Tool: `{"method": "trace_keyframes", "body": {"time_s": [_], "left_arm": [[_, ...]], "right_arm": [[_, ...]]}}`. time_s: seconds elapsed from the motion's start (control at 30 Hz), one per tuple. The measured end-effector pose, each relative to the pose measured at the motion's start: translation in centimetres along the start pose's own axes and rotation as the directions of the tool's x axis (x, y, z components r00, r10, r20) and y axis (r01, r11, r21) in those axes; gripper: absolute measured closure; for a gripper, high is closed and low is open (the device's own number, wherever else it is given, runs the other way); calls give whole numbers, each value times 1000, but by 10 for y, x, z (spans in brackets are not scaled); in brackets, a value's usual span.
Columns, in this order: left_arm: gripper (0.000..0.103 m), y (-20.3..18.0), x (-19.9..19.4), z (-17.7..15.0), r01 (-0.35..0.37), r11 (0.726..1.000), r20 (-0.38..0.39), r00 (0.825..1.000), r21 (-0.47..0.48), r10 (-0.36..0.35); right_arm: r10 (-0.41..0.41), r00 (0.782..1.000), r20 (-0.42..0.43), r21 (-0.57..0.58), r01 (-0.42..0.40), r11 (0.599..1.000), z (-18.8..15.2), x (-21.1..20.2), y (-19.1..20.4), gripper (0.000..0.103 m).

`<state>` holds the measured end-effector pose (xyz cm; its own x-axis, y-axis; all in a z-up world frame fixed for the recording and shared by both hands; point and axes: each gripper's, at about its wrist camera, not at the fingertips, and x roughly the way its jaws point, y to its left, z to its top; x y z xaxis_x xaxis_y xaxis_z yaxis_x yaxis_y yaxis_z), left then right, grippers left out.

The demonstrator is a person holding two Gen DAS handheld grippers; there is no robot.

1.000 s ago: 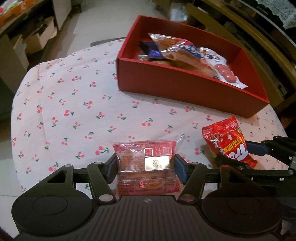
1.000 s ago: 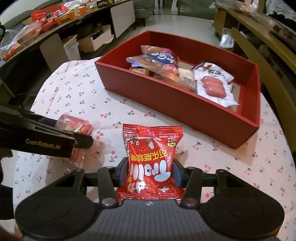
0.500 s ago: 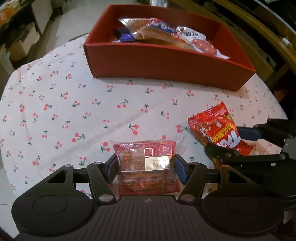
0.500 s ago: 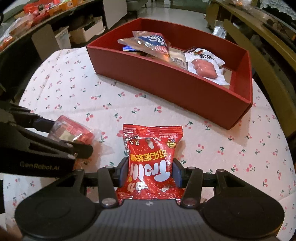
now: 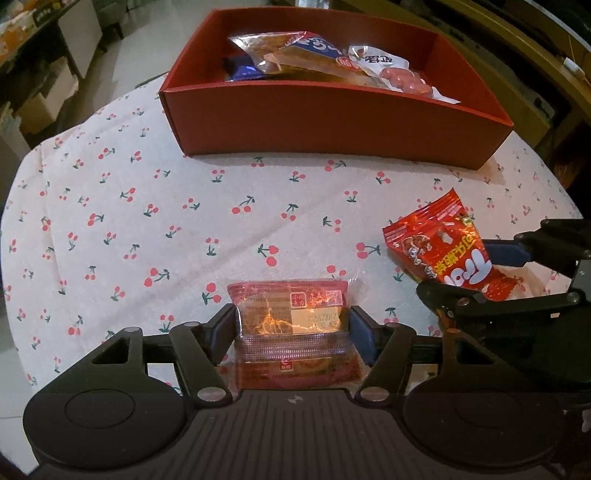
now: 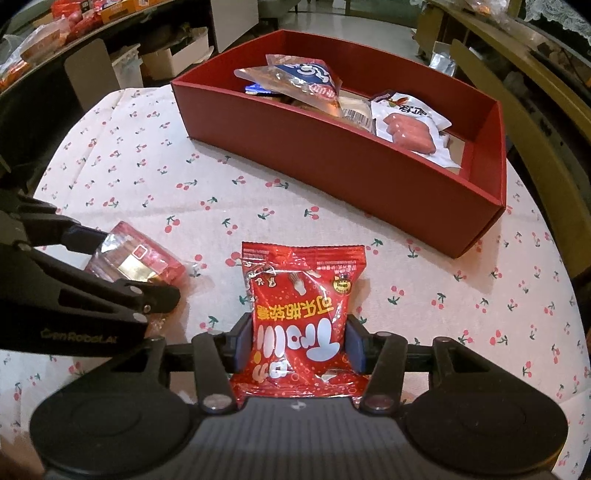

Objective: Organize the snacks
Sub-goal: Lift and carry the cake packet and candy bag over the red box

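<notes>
My left gripper (image 5: 291, 325) is shut on a pink clear-wrapped cake packet (image 5: 291, 317), held above the cherry-print tablecloth (image 5: 147, 206). My right gripper (image 6: 298, 341) is shut on a red candy bag (image 6: 303, 310) with white letters. Each packet also shows in the other view: the red candy bag (image 5: 447, 251) at right in the left wrist view, the pink packet (image 6: 140, 258) at left in the right wrist view. The red box (image 5: 332, 125) stands at the far side with several snack packets inside, among them a sausage pack (image 6: 410, 123).
The round table's edge curves near on both sides. Shelves with boxes (image 6: 74, 14) stand far left, and a wooden bench (image 6: 535, 74) runs along the right. The red box's right end (image 6: 476, 122) holds no packets.
Both grippers have risen and moved toward the red box with their packets. In the left wrist view the box has swung toward the centre.
</notes>
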<state>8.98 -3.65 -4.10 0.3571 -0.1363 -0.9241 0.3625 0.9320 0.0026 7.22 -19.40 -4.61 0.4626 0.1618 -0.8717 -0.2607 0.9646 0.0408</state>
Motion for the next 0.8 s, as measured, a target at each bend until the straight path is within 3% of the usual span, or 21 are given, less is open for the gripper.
{"method": "trace_keyframes", "body": {"time_s": [0.2,0.3,0.53,0.8], "left_arm": [[18,7,4,1,-11,999,-18,1000,-34,10],[18,6,3,0,-12,1000,-17,1000,-27,12],[33,-5,-2,-1,-19,1000,-7,1000,15,19],[35,-5,-11,3,-26,1000,19,999,15,25]], "right_arm": [[3,1000,0,11,-3,1000,1,1,-2,30],[6,1000,1,20,-7,1000,1,1,-4,30],[14,1000,18,11,-14,1000,-1,-5,-1,36],[21,997,69,12,-22,1000,2,-21,1,37]]}}
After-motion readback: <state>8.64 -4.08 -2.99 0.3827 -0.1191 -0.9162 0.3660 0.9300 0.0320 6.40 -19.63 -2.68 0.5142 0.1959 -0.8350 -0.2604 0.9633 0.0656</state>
